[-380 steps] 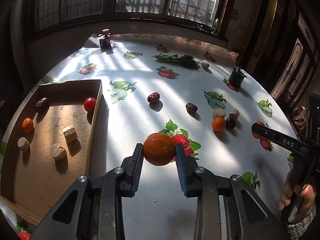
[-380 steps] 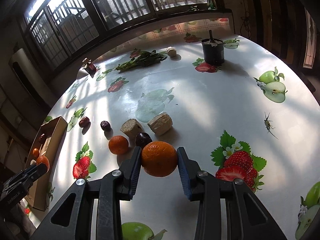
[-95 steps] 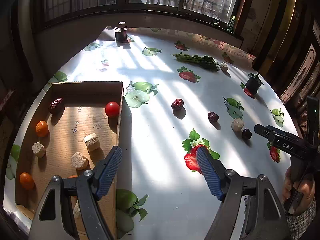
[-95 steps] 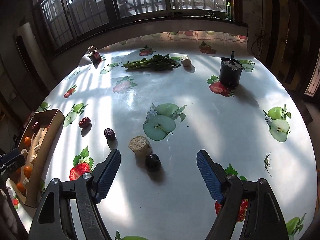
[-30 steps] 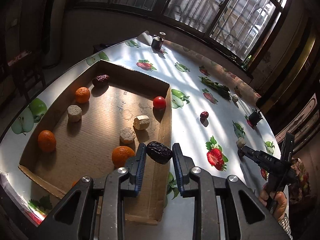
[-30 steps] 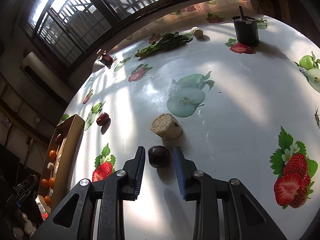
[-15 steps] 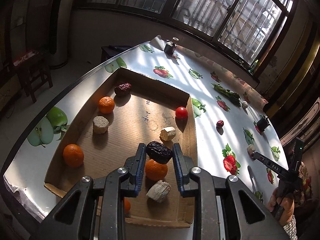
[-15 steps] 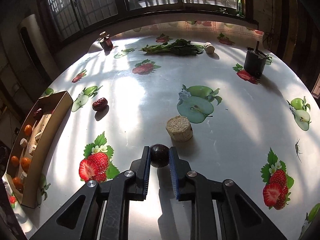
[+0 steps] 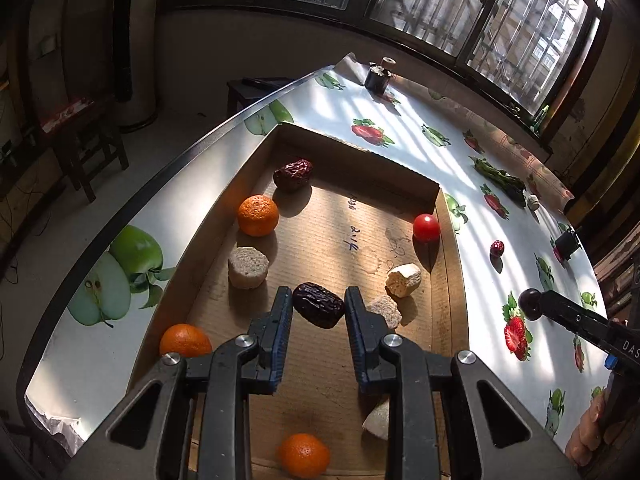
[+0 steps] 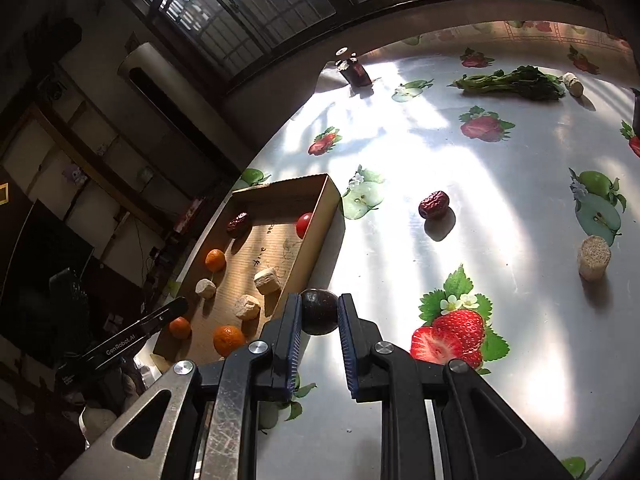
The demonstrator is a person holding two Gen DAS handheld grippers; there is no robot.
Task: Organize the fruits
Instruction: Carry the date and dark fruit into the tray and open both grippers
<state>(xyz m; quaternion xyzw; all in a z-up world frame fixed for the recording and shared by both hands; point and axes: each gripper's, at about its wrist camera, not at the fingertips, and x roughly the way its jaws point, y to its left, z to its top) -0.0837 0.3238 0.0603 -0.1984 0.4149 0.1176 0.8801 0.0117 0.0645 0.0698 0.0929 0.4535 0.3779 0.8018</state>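
Over the cardboard box [image 9: 447, 240], left gripper [image 9: 316, 312] has its blue ribbed pads clamped on a dark wrinkled date [image 9: 318, 310], oblong, glossy skin. Jaws nearly closed, date held above the box floor, near the middle of the tray.

Box: shallow corrugated cardboard tray, low walls, handwriting on the floor. Inside it:
- three oranges, round, dimpled peel: one by the left wall [image 9: 258, 215], one lower left [image 9: 185, 340], one at the near edge [image 9: 304, 455]
- a second wrinkled red date [image 9: 293, 175] in the far corner
- smooth red tomato [image 9: 426, 228] against the right wall
- pale rough cylindrical chunks, crumbly looking: one left [image 9: 248, 267], one right [image 9: 403, 280], more partly hidden behind the right finger

Right gripper [image 10: 319, 314] is pinched on a round dark plum [image 10: 319, 311], smooth matte skin. Jaws narrow, pads pressing both sides. It sits off the table, just beside the box's right wall in the right wrist view.

Table [image 10: 500, 208]: glossy plastic cloth printed with strawberries and apples, strong window glare. On it, well apart from the box: another red date [image 10: 434, 204], one pale cylinder [image 10: 593, 257], a bunch of leafy greens [image 10: 512, 82] at the far side.
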